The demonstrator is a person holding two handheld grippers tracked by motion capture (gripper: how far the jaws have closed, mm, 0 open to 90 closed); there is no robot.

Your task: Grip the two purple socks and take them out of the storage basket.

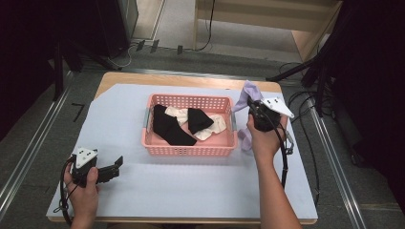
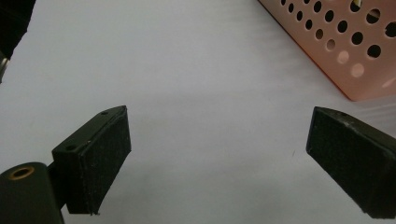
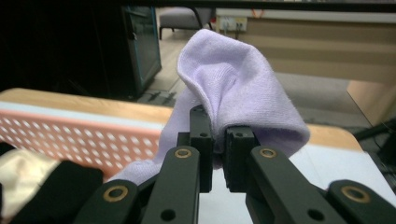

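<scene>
High view first: on the table (image 1: 143, 191) covered with a pale sheet stands one pink basket (image 1: 189, 148), and I count in it two black socks (image 1: 169, 126) and two cream ones (image 1: 216, 126), as far as the heap lets me tell. One lilac sock (image 3: 233, 79) is in my right gripper (image 3: 218, 140), just beside the right end of the basket and above the table; the jaws are pressed together on its fold, and the rest hangs down. My left gripper (image 2: 219, 154) rests near the front left corner of the table with jaws wide apart and nothing between them. To do this step well, I think I should carry the sock fully over the rim before I let go, so the hanging end does not stay outside.
</scene>
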